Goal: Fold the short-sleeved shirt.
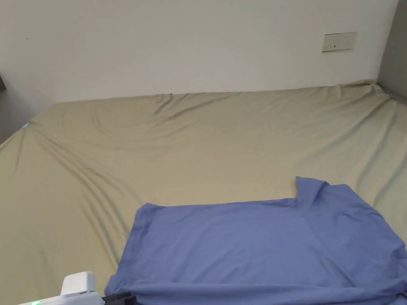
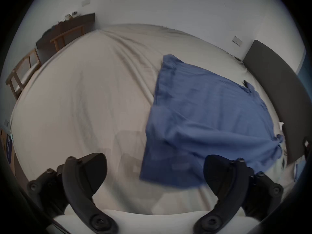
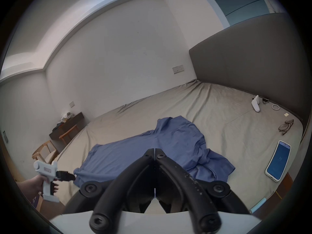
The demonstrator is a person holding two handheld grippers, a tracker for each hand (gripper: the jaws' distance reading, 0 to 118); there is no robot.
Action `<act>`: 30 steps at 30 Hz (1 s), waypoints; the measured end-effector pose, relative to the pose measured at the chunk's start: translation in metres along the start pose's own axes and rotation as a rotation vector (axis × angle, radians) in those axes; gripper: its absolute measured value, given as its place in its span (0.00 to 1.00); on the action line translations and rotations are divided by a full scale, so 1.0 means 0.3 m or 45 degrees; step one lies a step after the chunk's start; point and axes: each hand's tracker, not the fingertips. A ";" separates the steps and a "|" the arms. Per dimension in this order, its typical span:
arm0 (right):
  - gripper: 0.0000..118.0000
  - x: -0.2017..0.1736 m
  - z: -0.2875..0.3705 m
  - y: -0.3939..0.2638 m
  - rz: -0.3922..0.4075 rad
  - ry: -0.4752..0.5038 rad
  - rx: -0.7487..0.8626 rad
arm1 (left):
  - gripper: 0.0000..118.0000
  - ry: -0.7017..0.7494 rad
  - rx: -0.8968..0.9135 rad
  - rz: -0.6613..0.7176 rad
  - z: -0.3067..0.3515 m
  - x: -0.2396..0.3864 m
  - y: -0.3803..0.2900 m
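- Head view: the bed (image 1: 119, 159) carries a blue short-sleeved shirt (image 1: 258, 246) spread near its front edge, one sleeve out, no fold made, by the look of it.
- Left tool (image 2: 154, 171), jaws released, beside the hem.
- Right tool (image 3: 154, 150) clenched, apparently empty.
- No containers.

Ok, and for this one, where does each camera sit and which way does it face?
Head view: above the bed, looking down across the blue shirt to the wall; the left gripper shows bottom left.
Left gripper view: low over the bed sheet, shirt to its right; own fingers wide apart.
Right gripper view: faces over the shirt toward the headboard; own fingers shut, plus a hand holding the left gripper.
Shared: all three show the shirt.
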 end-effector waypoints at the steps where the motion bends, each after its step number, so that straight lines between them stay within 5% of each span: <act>1: 0.01 0.001 -0.003 -0.003 0.024 0.001 -0.017 | 0.96 0.012 -0.004 0.012 -0.050 -0.004 0.000; 4: 0.01 -0.003 -0.005 -0.017 0.106 -0.022 -0.050 | 0.98 0.050 -0.227 -0.073 -0.170 0.010 -0.070; 5: 0.01 -0.002 -0.005 -0.018 0.125 -0.027 -0.053 | 1.00 0.102 -0.020 -0.219 -0.129 0.060 -0.078; 8: 0.01 -0.023 0.006 -0.013 0.150 -0.038 -0.056 | 0.91 0.049 -0.137 -0.125 -0.106 0.045 -0.032; 9: 0.01 -0.014 0.005 -0.013 0.147 -0.042 -0.062 | 0.85 0.017 -0.135 -0.131 -0.052 0.077 -0.027; 14: 0.01 0.091 0.006 -0.004 -0.029 -0.067 -0.077 | 0.20 -0.010 -0.095 -0.292 -0.027 0.072 -0.035; 16: 0.01 0.151 -0.002 0.017 -0.096 -0.092 -0.071 | 0.07 -0.059 -0.089 -0.237 -0.016 0.042 -0.023; 20: 0.02 0.275 -0.074 0.065 -0.163 -0.190 -0.187 | 0.03 -0.094 -0.061 -0.189 0.030 0.013 0.021; 21: 0.07 0.306 -0.110 0.071 -0.173 -0.182 -0.239 | 0.03 -0.097 -0.043 -0.195 0.085 0.031 0.018; 24: 1.00 0.341 -0.221 0.076 -0.123 -0.191 -0.470 | 0.02 -0.088 0.003 -0.249 0.134 0.041 0.018; 29: 0.90 0.422 -0.404 -0.035 -0.057 -0.366 -0.700 | 0.02 -0.131 0.065 -0.280 0.187 0.083 0.046; 30: 0.78 0.424 -0.424 -0.037 -0.036 -0.395 -0.755 | 0.02 -0.137 0.064 -0.277 0.191 0.089 0.052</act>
